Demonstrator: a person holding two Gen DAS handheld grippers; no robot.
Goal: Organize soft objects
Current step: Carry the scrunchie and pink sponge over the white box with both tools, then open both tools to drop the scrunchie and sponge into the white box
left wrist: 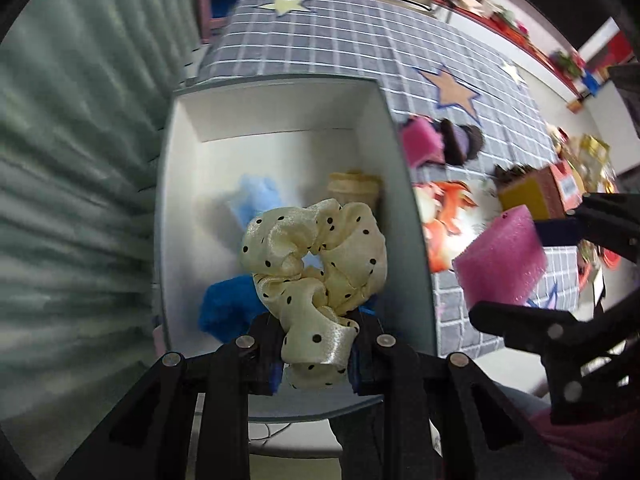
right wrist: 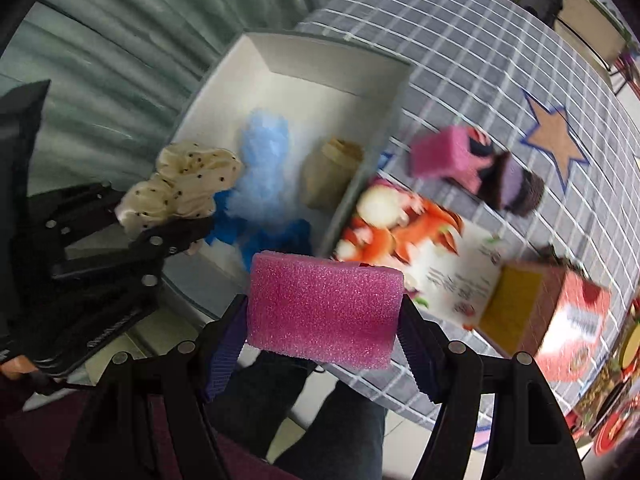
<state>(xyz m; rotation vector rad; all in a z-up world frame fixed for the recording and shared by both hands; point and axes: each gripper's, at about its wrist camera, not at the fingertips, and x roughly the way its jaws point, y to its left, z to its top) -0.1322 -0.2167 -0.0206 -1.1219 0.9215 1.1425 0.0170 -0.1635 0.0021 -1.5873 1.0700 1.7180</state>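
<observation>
My left gripper (left wrist: 316, 354) is shut on a cream scrunchie with black dots (left wrist: 316, 256) and hangs over the open white box (left wrist: 280, 108). Inside the box lie a light blue fluffy piece (left wrist: 258, 200), a dark blue fluffy piece (left wrist: 226, 306) and a beige roll (left wrist: 354, 188). My right gripper (right wrist: 322, 324) is shut on a pink foam block (right wrist: 324, 312), near the box's front corner. That block (left wrist: 500, 258) and gripper (left wrist: 536, 270) show at the right of the left wrist view. The scrunchie (right wrist: 180, 184) and left gripper (right wrist: 164, 224) appear left in the right wrist view.
The box (right wrist: 320, 64) stands on a grey checked cloth with stars (right wrist: 480, 48). Beside it lie another pink foam block (right wrist: 444, 156), a dark purple scrunchie (right wrist: 514, 188), a printed card with orange pictures (right wrist: 420, 244) and a yellow-and-red carton (right wrist: 544, 316). A pale curtain (left wrist: 80, 160) hangs left.
</observation>
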